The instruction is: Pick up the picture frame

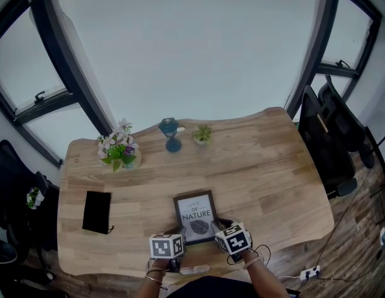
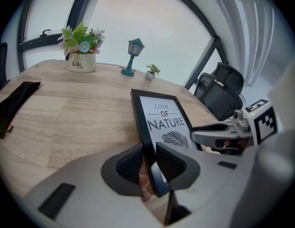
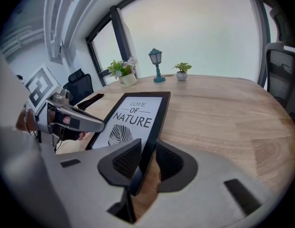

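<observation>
Grasping is the step in hand. The left hand-held gripper (image 2: pixel 148 163) pinches the picture frame (image 1: pixel 195 215) by its left edge, while the right hand-held gripper (image 3: pixel 147 158) straddles the right edge with its pads seemingly not yet pressing. The picture frame sits near the front edge of the table (image 1: pixel 267 160) — next, the right needs to clamp, then both lift evenly.
</observation>
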A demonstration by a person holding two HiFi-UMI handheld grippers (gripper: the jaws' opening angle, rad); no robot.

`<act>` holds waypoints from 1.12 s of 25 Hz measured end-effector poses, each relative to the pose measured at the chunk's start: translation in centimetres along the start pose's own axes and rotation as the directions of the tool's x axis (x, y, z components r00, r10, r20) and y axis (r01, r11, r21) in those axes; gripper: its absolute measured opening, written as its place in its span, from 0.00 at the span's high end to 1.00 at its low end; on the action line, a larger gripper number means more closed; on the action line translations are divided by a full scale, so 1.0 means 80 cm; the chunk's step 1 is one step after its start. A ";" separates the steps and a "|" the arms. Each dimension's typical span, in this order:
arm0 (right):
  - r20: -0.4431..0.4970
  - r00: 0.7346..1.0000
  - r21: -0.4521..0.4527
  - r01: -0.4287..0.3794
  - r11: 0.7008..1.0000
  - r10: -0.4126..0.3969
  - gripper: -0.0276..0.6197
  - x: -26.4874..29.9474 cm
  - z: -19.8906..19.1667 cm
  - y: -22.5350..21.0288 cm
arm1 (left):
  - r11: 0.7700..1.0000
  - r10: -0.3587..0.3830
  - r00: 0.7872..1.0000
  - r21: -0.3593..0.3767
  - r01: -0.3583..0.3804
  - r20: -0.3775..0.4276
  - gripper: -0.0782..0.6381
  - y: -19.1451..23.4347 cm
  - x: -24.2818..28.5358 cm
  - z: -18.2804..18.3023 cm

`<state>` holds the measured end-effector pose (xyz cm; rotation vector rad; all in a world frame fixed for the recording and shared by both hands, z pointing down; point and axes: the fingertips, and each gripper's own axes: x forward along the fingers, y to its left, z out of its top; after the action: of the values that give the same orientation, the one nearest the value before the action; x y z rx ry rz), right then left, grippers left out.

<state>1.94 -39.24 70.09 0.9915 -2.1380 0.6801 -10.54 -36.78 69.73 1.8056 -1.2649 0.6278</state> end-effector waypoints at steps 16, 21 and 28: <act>0.095 0.994 0.004 0.056 0.998 -0.056 0.83 -0.041 0.009 0.007 | 0.998 -0.026 0.997 0.055 0.022 0.075 0.79 -0.024 -0.035 0.008; 0.119 0.991 0.012 0.058 0.998 -0.059 0.83 -0.055 0.008 0.020 | 0.997 -0.028 0.995 0.068 0.021 0.100 0.79 -0.029 -0.052 0.005; 0.146 0.987 -0.002 0.070 0.998 -0.069 0.83 -0.078 0.007 0.033 | 0.996 -0.036 0.991 0.087 0.025 0.131 0.79 -0.039 -0.077 -0.001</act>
<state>2.66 -35.34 64.62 1.1370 -2.2182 0.5812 -9.95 -33.06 63.96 1.9612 -1.3128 0.5605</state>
